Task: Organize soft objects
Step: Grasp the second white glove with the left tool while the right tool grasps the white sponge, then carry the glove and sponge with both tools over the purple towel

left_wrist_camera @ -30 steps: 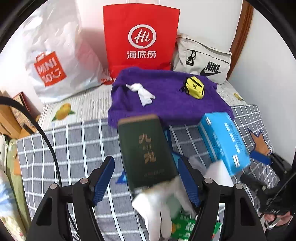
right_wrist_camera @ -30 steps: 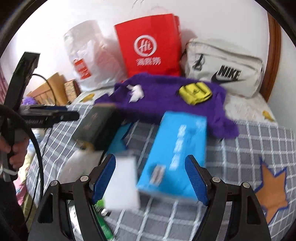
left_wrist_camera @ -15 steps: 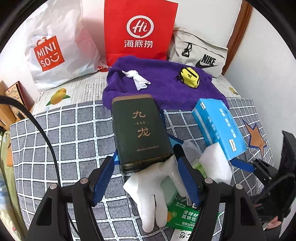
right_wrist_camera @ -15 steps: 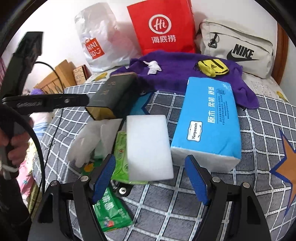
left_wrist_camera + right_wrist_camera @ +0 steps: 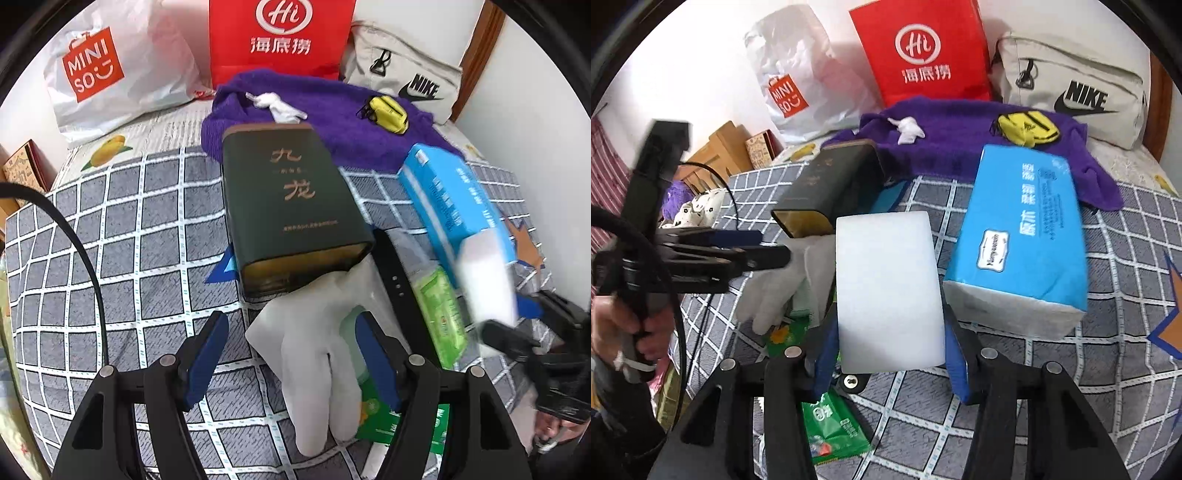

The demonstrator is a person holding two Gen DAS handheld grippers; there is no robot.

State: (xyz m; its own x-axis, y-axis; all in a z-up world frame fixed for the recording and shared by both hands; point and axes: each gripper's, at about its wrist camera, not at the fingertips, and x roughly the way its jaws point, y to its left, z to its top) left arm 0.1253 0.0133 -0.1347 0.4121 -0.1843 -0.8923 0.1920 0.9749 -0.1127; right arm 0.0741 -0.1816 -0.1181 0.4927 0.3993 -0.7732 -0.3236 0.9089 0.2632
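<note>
— Where's the sponge?
— My right tool [image 5: 890, 363] clamps the white sponge [image 5: 888, 291] between its 2 fingers.
— And your left?
— My left tool [image 5: 295, 363] gapes wide, the white glove [image 5: 314, 354] lying between its fingers.

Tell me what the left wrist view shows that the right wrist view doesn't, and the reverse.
Only the left wrist view shows the gold characters on the dark green rectangular tin's top face and the open left hand-held gripper straddling the white fabric glove.

Only the right wrist view shows the right hand-held gripper closed on the white rectangular sponge block, plus the person's hand gripping the other tool.

Both show the blue tissue pack, purple towel and red paper bag.
</note>
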